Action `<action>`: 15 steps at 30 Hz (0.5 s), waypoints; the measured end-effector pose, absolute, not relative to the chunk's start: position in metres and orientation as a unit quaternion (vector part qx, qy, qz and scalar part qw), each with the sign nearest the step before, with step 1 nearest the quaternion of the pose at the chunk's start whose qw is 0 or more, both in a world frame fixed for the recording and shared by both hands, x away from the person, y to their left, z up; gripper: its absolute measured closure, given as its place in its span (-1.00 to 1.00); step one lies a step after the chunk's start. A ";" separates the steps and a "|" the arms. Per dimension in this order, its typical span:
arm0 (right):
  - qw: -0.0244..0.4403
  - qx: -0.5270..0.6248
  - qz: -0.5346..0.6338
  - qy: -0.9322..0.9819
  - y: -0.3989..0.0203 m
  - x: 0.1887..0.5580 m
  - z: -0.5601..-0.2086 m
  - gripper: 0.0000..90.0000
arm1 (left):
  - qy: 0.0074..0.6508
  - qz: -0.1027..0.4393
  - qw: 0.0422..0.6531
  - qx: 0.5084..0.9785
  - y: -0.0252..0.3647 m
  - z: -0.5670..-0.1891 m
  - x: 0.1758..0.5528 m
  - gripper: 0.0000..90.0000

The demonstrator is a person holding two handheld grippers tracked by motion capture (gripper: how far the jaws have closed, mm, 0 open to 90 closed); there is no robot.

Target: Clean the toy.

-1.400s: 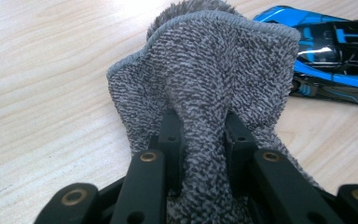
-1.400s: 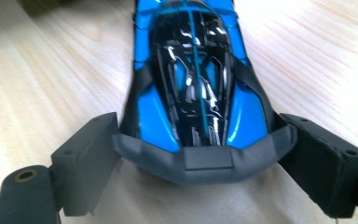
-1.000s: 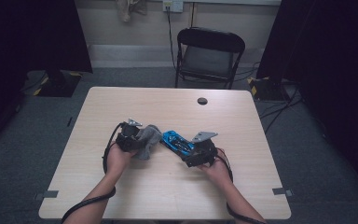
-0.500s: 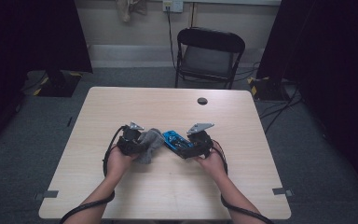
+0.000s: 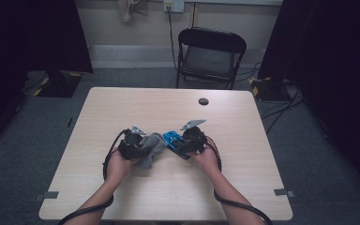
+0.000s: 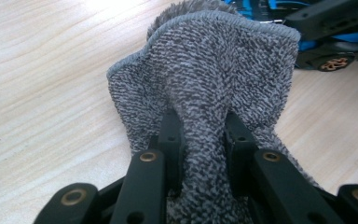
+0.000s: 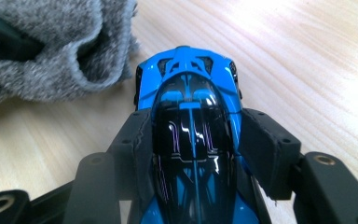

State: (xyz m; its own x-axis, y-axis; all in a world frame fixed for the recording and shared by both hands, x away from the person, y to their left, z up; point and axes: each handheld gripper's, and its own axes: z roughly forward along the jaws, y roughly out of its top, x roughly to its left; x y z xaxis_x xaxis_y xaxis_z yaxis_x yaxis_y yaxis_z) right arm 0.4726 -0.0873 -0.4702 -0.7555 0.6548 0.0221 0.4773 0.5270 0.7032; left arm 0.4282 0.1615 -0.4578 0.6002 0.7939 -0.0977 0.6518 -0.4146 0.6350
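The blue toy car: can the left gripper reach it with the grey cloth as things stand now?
Probably yes. The left gripper is shut on the grey cloth, whose far edge lies beside the blue toy car with nothing between them. The right gripper, jaws just closing, flanks the car's sides.

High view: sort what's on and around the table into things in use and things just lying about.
In use:
- grey cloth, pinched in the left tongs
- blue toy car, between the right tongs, whose jaws have just been closing on its sides

Lying about:
- small dark round thing on the table
- black folding chair behind it
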 end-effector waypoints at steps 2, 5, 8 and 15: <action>0.120 0.333 0.358 0.864 -0.085 0.473 -0.472 -0.05 | 0.430 0.110 0.323 0.836 0.162 -0.458 0.426 0.63; 0.133 0.336 0.362 0.859 -0.083 0.470 -0.475 -0.07 | 0.424 0.104 0.326 0.838 0.160 -0.458 0.422 0.63; 0.133 0.335 0.367 0.858 -0.084 0.469 -0.476 -0.07 | 0.418 0.104 0.325 0.842 0.158 -0.458 0.418 0.63; 0.127 0.337 0.355 0.863 -0.085 0.470 -0.473 -0.04 | 0.366 0.092 0.338 0.862 0.133 -0.454 0.392 0.64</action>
